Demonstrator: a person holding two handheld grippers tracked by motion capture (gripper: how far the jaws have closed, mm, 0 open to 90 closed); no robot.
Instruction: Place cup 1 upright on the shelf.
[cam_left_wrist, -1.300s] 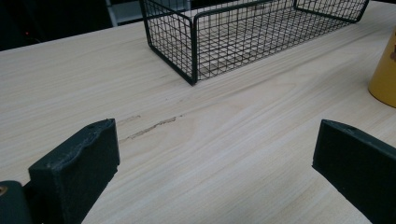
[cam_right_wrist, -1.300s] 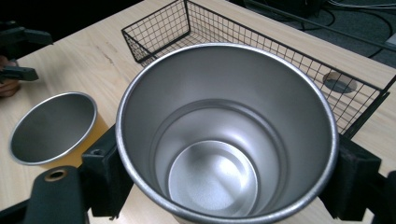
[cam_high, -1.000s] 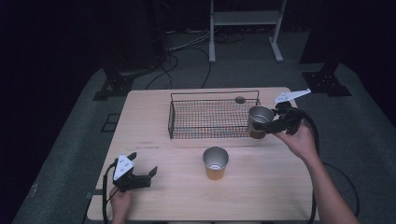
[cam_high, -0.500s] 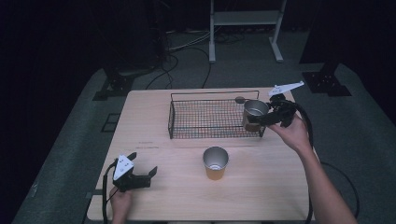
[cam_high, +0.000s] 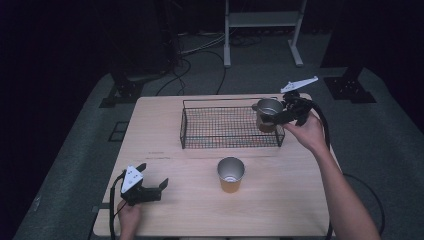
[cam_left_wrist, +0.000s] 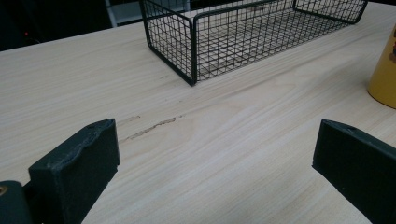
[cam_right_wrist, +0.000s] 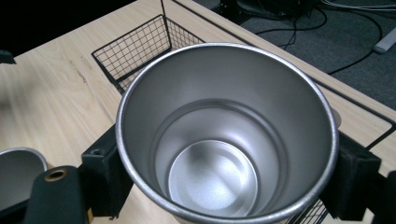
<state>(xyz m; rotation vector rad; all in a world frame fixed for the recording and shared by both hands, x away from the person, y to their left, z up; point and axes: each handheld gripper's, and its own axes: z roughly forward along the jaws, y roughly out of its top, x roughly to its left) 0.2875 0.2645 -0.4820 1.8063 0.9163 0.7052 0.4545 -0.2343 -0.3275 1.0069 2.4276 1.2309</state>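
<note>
A steel cup (cam_high: 269, 108) hangs over the right end of the black wire basket (cam_high: 220, 102), with my right gripper (cam_high: 273, 118) shut on it. In the right gripper view the cup (cam_right_wrist: 224, 140) is upright and empty, and my gripper (cam_right_wrist: 226, 170) clamps its wall from both sides. My left gripper (cam_high: 155, 189) rests open on the table's near left, nothing between its fingers (cam_left_wrist: 74, 163). A second cup (cam_high: 231, 174), yellow outside and steel inside, stands upright in the middle of the table.
The wooden table (cam_high: 285, 200) has bare room around the yellow cup (cam_left_wrist: 385, 70). The basket (cam_left_wrist: 243, 42) lies ahead of the left gripper, with no large object on its mesh floor. Cables and a white stand are on the floor beyond the table.
My right gripper has carried the steel cup up and a little left, from the basket's near right corner to above its right end. The left gripper stayed put.
</note>
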